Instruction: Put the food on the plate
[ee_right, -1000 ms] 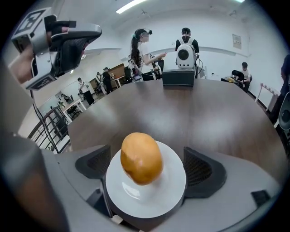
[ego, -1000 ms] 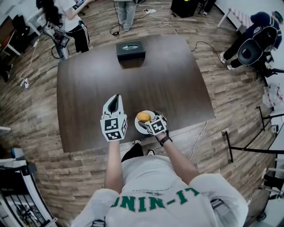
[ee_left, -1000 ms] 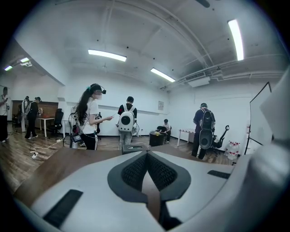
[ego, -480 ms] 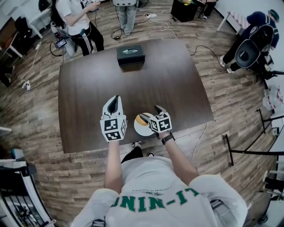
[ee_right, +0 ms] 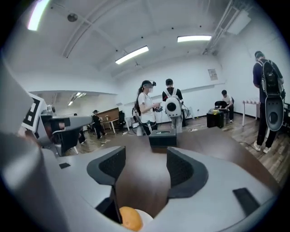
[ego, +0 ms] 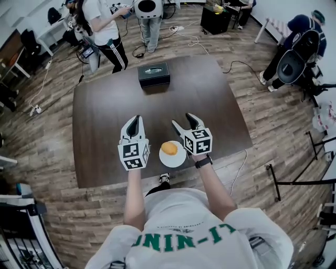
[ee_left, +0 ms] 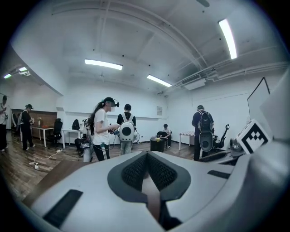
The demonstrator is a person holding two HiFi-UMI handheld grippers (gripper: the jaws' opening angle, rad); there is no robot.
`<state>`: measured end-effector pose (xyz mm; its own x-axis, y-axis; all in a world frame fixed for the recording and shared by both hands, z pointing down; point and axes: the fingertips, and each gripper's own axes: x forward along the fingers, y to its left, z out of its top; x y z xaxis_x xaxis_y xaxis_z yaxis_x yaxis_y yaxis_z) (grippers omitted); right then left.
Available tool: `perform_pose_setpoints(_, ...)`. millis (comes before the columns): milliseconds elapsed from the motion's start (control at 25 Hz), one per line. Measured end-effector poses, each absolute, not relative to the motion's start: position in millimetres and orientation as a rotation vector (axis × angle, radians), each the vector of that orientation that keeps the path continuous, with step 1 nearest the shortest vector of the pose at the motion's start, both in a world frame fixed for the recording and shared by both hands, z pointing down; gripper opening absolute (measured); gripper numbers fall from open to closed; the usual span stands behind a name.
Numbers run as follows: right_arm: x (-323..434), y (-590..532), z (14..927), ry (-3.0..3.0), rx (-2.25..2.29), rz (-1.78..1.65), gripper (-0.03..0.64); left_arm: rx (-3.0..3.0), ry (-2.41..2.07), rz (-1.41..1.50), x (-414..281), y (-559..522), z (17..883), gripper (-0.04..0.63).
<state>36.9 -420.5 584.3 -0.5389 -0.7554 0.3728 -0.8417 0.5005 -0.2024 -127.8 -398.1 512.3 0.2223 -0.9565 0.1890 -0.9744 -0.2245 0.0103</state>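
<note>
1. Counter (ego: pixel 131 105): dark brown with rounded corners, standing on a wood-plank floor (ego: pixel 273 121). You stand at its near edge.
2. Person in a white top (ego: pixel 102 26): stands beyond the far left corner of the counter, beside a person with a white backpack (ego: pixel 147 9).
3. Left tongs (ego: pixel 134 121): held over the near part of the counter, to the left of the plate and pointing away from you. Your left gripper view (ee_left: pixel 146 168) shows the jaws pressed together with nothing caught in them.
4. Right tongs (ego: pixel 183 122): held to the right of the plate, tips pointing toward the far edge. Your right gripper view (ee_right: pixel 145 166) shows the jaws spread; they have just been closing part of the way. Only bare counter (ee_right: pixel 213 149) lies between them.
5. Black box (ego: pixel 154 74): rectangular with an oval opening on top, near the far edge of the counter and well apart from the plate. It is dead ahead of the right tongs (ee_right: pixel 162 138).
6. Plate (ego: pixel 178 159): small, white and round, at the near edge of the counter between your two tongs.
7. Food (ego: pixel 169 148): one round orange-yellow piece lying on the plate, toward its left side, touched by neither pair of tongs. In the right gripper view it sits low (ee_right: pixel 131 219), under the jaws with a rim of plate (ee_right: pixel 146 214) beside it.
</note>
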Motion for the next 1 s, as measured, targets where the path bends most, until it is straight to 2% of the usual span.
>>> perform_pose_setpoints(360,44.3,-430.2,507.9,-2.563,1.456,0.266,0.190,2.428,-1.884,0.218,-115.2,-406.8,481.5,0.012)
perform_pose_setpoints(1000,61.9,-431.7,455.3,-2.625,1.582,0.177,0.035,2.475,-1.894,0.121,-102.4,-413.4,454.4,0.012)
